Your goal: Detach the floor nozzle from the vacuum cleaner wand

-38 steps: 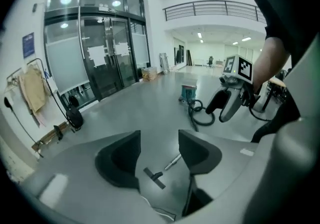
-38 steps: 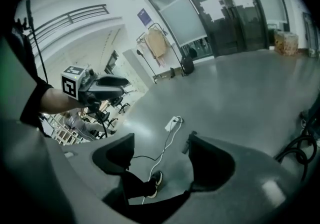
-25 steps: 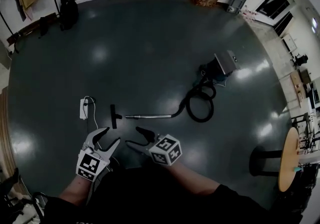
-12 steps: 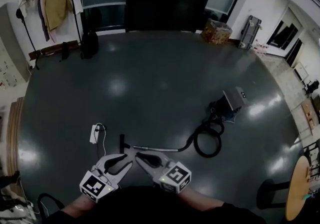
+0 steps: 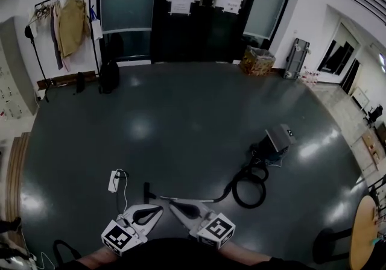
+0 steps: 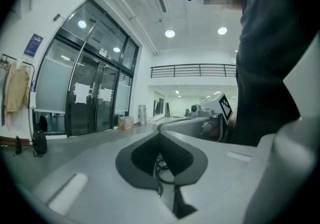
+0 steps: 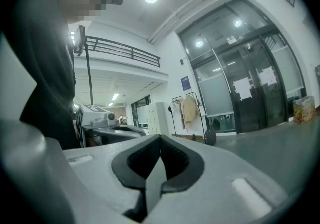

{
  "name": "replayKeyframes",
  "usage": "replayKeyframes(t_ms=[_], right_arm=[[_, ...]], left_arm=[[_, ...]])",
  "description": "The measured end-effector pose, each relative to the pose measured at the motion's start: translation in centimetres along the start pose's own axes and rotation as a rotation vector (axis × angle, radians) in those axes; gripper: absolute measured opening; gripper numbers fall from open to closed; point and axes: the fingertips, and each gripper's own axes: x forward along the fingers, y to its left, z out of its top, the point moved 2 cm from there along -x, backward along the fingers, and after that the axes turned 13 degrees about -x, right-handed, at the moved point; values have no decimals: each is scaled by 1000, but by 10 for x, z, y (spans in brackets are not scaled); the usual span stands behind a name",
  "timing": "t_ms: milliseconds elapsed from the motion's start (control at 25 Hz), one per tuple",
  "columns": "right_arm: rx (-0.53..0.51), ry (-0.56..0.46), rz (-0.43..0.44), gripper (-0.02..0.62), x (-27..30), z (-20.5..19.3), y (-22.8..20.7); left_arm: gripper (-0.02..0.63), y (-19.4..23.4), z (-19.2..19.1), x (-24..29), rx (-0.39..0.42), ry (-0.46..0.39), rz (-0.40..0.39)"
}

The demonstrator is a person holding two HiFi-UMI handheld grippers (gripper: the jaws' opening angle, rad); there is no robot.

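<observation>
The black T-shaped floor nozzle (image 5: 146, 191) lies on the dark floor just left of the silver wand (image 5: 187, 199); I cannot tell whether the two touch. The wand runs right into a coiled black hose (image 5: 249, 187) and the vacuum body (image 5: 275, 141). Both grippers hover at the bottom of the head view, above and nearer than the nozzle, touching nothing. My left gripper (image 5: 159, 208) (image 6: 161, 140) has just been closing and is shut with nothing between its pads. My right gripper (image 5: 172, 204) (image 7: 160, 144) has likewise just closed, empty, its pads meeting.
A white power strip (image 5: 113, 181) with a cable lies left of the nozzle. Glass doors (image 5: 199, 12) stand at the far wall, a coat rack (image 5: 63, 28) at the left, a woven basket (image 5: 257, 61) and a round table (image 5: 362, 232) at the right.
Both grippers went from wide open to shut and lifted up off the floor. The head view tilted upward, so the nozzle and wand now sit lower in the picture.
</observation>
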Motion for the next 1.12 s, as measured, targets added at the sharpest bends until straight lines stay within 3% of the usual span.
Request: replayKeyframes(t_ms=[160, 1120], right_arm=[[9, -3, -13, 0, -6, -11, 9], [33, -7, -38, 0, -18, -20, 17]], left_arm=[[-3, -8, -16, 2, -25, 9, -23], [-3, -20, -27, 1, -27, 32, -38]])
